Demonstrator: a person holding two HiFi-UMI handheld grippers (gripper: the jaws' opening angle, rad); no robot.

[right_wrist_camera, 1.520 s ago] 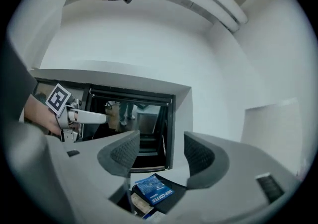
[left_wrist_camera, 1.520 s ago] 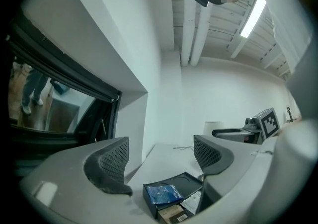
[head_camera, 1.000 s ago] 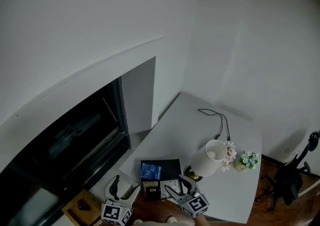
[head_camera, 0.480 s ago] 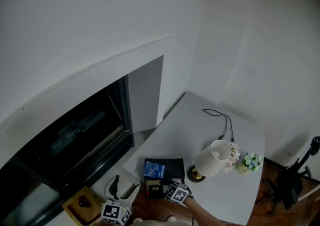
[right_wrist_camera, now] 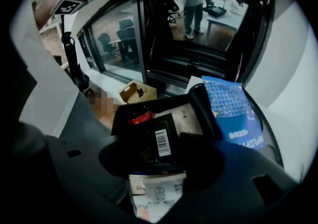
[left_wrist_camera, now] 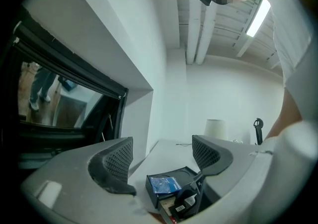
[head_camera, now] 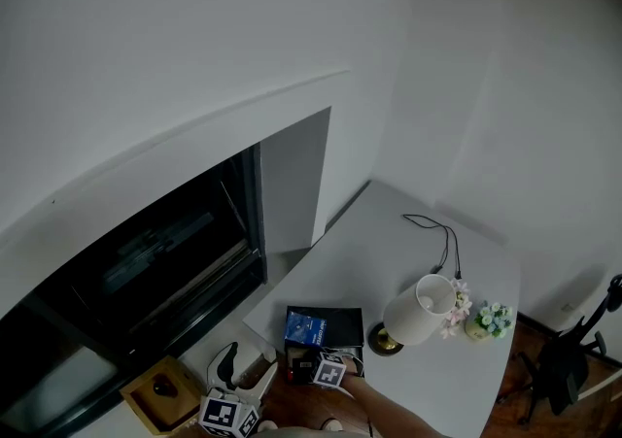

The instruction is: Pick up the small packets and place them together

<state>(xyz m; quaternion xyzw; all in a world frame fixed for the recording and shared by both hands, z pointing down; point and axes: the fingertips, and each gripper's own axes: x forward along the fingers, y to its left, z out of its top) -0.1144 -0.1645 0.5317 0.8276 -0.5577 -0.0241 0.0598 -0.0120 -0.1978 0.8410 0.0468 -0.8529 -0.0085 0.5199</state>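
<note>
Flat black packet with white barcode label [right_wrist_camera: 160, 142] was seen lying on top in the open black tray [right_wrist_camera: 124, 113], over a tan packet [right_wrist_camera: 188, 118] and near a red packet [right_wrist_camera: 139, 117]. A glossy blue packet [right_wrist_camera: 231, 111] lay just beside them. The right gripper [right_wrist_camera: 161, 161] was angled down, jaws parted either side of the black packet, no squeeze evident. The left gripper [left_wrist_camera: 164, 156] was held level, released, empty. Risks judged: the thin packet could be pinched together with a neighbour, or missed if pressed flat. The tray, near the white table [head_camera: 389, 252] edge, could be nudged off.
</note>
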